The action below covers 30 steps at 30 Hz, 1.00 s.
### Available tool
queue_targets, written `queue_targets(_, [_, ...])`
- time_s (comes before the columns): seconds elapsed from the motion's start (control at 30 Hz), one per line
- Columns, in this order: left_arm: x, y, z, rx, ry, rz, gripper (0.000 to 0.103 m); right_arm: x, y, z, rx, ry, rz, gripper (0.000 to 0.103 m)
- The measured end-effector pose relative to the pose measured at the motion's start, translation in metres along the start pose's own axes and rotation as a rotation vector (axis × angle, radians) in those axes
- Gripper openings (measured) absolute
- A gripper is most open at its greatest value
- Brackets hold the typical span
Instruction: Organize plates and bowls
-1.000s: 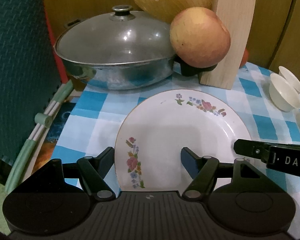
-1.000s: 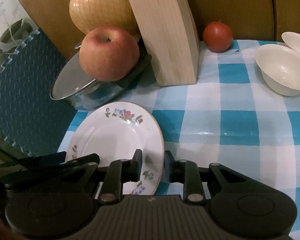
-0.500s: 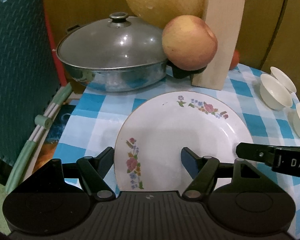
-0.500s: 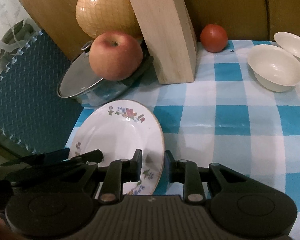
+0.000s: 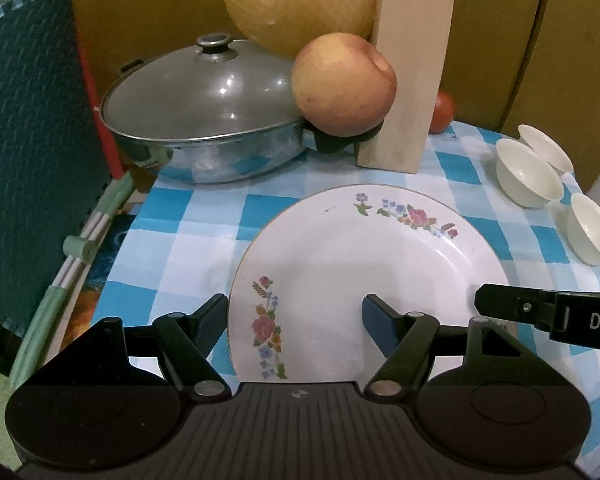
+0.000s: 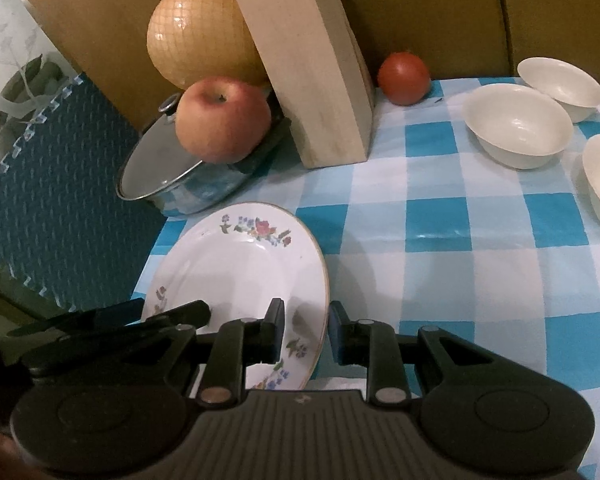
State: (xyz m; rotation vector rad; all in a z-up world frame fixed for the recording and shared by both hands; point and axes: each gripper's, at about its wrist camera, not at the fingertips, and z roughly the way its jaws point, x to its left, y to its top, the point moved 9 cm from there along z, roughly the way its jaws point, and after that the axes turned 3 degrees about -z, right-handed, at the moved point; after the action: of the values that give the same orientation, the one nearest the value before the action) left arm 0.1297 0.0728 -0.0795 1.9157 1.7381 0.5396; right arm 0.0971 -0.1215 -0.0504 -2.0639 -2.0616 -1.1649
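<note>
Your right gripper (image 6: 304, 334) pinches the plate (image 6: 240, 264) rim w/ a thin bite; tilt it and it could slip. Left gripper (image 5: 294, 320) is spread wide, straddling the rim w/o contact, so no backup.

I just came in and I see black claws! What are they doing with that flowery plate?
A person holds a claw in each hand. The right claw is pinching the rim of the plate, which looks tipped up off the checked cloth. The left claw is wide open around the plate's near edge, not squeezing it. Three white bowls wait on the right side, not stacked yet. A pot, apple and wooden block sit behind.
</note>
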Motion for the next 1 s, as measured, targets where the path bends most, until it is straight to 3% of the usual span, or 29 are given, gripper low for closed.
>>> queue_targets(1.0, [-0.047, -0.039, -0.027, 0.004, -0.077, 0.136, 0.078, -0.026, -0.057, -0.065, -0.022, -0.052, 0.023, 0.022])
